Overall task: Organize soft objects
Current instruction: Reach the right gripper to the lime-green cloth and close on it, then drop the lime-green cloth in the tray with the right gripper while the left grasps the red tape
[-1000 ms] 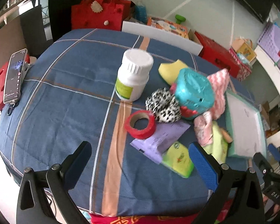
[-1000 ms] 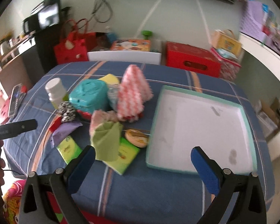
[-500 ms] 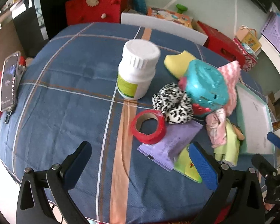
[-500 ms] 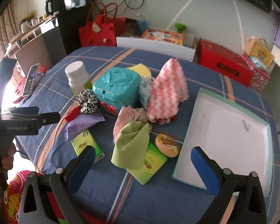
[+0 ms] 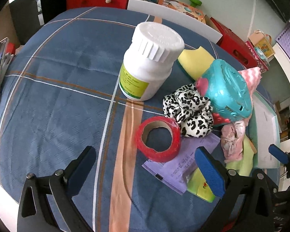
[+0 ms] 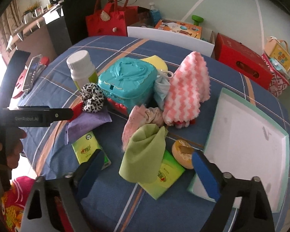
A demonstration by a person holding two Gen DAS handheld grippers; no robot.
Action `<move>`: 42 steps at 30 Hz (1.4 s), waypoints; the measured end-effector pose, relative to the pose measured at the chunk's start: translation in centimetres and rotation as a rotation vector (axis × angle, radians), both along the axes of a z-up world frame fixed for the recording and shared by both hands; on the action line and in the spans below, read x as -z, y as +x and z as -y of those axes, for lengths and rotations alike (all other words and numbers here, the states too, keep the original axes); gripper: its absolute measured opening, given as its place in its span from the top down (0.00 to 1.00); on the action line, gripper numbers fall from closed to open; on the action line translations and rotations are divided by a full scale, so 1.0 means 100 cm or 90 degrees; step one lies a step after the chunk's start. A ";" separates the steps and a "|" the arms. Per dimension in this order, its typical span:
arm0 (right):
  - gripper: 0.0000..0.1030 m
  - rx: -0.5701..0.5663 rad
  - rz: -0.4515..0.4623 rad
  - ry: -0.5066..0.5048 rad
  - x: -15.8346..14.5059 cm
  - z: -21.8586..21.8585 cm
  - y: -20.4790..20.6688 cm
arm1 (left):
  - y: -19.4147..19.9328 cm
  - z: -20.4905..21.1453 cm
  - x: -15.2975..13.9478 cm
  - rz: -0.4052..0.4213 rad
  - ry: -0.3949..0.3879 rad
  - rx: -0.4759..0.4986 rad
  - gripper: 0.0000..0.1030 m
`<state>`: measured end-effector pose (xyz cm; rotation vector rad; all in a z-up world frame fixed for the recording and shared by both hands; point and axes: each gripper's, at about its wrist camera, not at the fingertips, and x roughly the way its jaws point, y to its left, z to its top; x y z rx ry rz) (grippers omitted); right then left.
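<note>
The right gripper (image 6: 146, 171), jaws released and just narrowing, empty, points down at the green cloth (image 6: 144, 154), which lies between the finger lines, long axis running away from the jaws. The white tray (image 6: 247, 135) lies just right, unobstructed. The left gripper (image 5: 145, 171), released and empty, frames the red tape roll (image 5: 158, 139), farther from the cloth.

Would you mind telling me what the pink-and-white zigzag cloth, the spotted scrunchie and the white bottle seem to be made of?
The pink-and-white zigzag cloth looks like fluffy microfibre or fleece: fuzzy nap, matte, slumped in a soft cone. The spotted scrunchie looks like thin woven fabric, gathered into ruffles, with a slight sheen. The white bottle looks like hard, smooth plastic with a ribbed screw cap and a glossy green label.
</note>
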<state>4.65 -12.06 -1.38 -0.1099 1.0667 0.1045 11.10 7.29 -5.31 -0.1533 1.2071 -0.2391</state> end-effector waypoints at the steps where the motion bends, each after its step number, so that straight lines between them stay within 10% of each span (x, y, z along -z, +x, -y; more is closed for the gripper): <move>1: 0.17 -0.003 -0.002 -0.005 0.003 -0.002 0.000 | 0.002 -0.001 0.002 0.000 -0.003 0.001 0.06; 20: 0.85 0.006 -0.019 0.049 0.025 0.005 -0.001 | 0.026 0.014 0.027 -0.011 -0.056 0.021 0.48; 42: 0.96 0.056 0.055 0.104 -0.012 0.032 -0.006 | -0.005 -0.006 -0.006 0.007 -0.025 -0.011 0.49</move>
